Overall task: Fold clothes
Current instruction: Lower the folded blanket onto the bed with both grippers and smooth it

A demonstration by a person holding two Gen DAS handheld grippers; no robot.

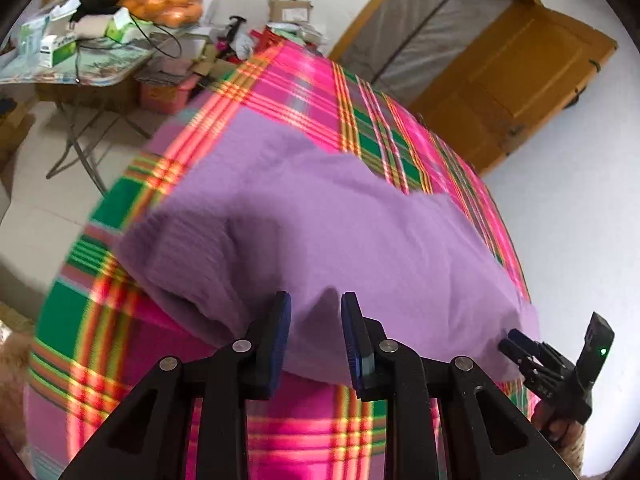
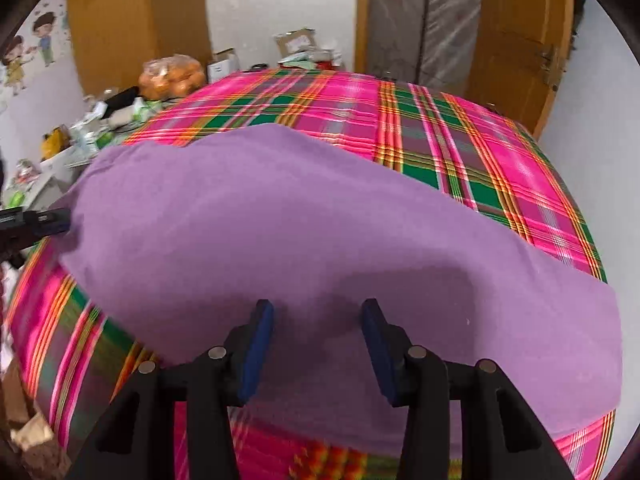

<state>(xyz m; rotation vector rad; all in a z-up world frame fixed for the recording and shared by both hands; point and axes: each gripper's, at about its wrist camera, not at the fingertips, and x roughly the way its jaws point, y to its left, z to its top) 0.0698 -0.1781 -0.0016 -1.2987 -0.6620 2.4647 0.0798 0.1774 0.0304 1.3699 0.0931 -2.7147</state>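
Left gripper [image 1: 316, 334] and right gripper [image 2: 318, 344], fingers part-open, each pinching near edge of purple garment [image 2: 280, 220]. Carry edge level across plaid bed [image 2: 500, 168]; keep grips even, cloth taut.

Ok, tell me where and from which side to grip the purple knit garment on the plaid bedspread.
Grip the purple knit garment along its near hem, from the front bed edge. That hem hangs raised and bunched above the plaid bedspread, while the far part lies flat. Cloth already sits between the left gripper and right gripper fingers.
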